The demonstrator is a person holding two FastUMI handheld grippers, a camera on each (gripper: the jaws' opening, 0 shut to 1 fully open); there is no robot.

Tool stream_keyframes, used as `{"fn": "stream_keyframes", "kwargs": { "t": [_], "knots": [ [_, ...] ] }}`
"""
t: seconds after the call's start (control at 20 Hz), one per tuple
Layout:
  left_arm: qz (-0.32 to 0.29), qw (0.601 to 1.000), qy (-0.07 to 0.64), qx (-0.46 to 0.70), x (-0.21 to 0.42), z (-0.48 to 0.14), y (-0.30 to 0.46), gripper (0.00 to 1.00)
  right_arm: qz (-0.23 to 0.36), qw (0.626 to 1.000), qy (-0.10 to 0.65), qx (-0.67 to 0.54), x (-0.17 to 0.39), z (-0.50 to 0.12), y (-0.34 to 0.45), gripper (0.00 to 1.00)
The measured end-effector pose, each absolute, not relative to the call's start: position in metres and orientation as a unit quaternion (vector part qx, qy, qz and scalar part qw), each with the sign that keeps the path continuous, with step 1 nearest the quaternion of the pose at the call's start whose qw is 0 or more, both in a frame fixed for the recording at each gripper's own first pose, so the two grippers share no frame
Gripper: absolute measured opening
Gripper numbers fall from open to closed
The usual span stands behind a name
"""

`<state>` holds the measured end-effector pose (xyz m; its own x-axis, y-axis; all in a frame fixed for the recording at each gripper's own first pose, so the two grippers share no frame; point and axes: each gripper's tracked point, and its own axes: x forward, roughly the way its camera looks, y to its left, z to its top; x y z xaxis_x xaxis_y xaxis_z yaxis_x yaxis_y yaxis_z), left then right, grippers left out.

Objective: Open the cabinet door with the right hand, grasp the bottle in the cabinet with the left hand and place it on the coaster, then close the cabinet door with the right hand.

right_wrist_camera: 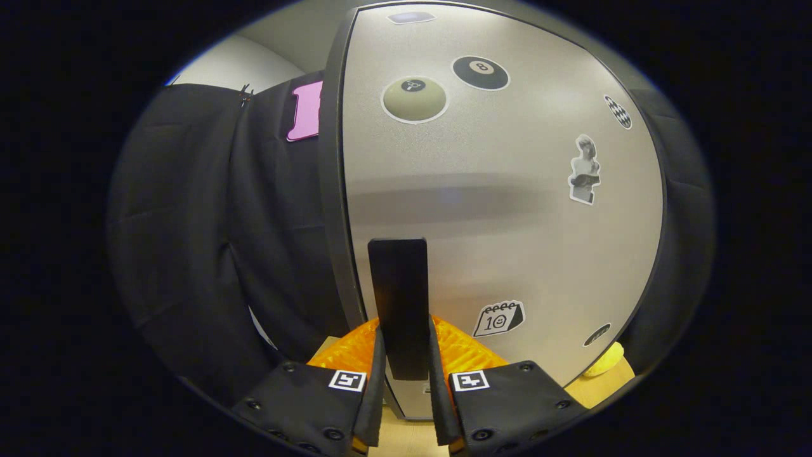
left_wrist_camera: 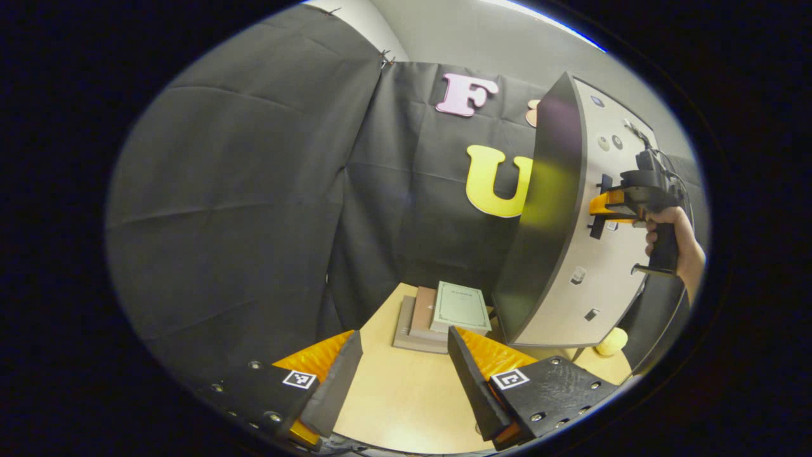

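The cabinet stands on the table at the right, its dark glossy side wall (left_wrist_camera: 545, 216) turned toward me. Its pale door (left_wrist_camera: 596, 254) (right_wrist_camera: 507, 209) carries several stickers, and I see no gap at its edge. A black bar handle (right_wrist_camera: 398, 298) runs upright near the door's left edge. My right gripper (right_wrist_camera: 405, 346) (left_wrist_camera: 610, 208) is shut on this handle, with a hand (left_wrist_camera: 685, 247) holding it. Low over the table, my left gripper (left_wrist_camera: 404, 339) is open and holds nothing. The cabinet's inside is hidden.
A stack of books (left_wrist_camera: 444, 311) lies on the light wooden table (left_wrist_camera: 406, 400) just beyond my left fingers. A small yellow object (left_wrist_camera: 611, 341) (right_wrist_camera: 606, 358) sits on the table by the cabinet's lower right corner. Black cloth walls close in the left and back.
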<state>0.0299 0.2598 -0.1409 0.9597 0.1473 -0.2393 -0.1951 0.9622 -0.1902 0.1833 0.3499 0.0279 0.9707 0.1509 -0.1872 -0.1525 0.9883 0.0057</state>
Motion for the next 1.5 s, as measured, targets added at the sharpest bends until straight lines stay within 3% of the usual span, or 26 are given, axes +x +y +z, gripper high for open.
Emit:
{"fn": "stream_keyframes", "kwargs": {
  "t": [0.25,0.35,0.45,0.75,0.8,0.85,1.25,1.3,1.5],
  "knots": [
    [0.096,0.983,0.124,-0.094,0.009,-0.152,0.26,0.82,0.089,0.993,0.074,-0.008,0.182,0.028,0.349,0.25],
    [0.095,0.984,0.123,-0.082,0.004,-0.149,0.257,0.82,0.1,0.993,0.064,-0.01,0.182,0.029,0.35,0.13],
    [0.089,0.985,0.121,-0.083,0.001,-0.146,0.251,0.84,0.111,0.991,0.071,-0.01,0.18,0.026,0.349,0.09],
    [0.073,0.987,0.115,-0.084,-0.013,-0.142,0.224,0.84,0.137,0.987,0.076,-0.02,0.162,0.026,0.344,0.09],
    [0.069,0.987,0.115,-0.085,-0.016,-0.143,0.218,0.84,0.144,0.986,0.078,-0.019,0.159,0.025,0.342,0.05],
    [0.065,0.988,0.116,-0.085,-0.019,-0.145,0.212,0.84,0.153,0.985,0.08,-0.018,0.155,0.026,0.34,0.09],
    [0.048,0.988,0.122,-0.079,-0.036,-0.142,0.157,0.84,0.206,0.975,0.081,-0.023,0.135,0.024,0.315,0.09],
    [0.05,0.988,0.12,-0.078,-0.039,-0.138,0.151,0.84,0.211,0.974,0.083,-0.024,0.134,0.023,0.312,0.05],
    [0.057,0.988,0.113,-0.084,-0.054,-0.125,0.126,0.82,0.231,0.969,0.089,-0.025,0.127,0.023,0.301,0.09]
  ]
}}
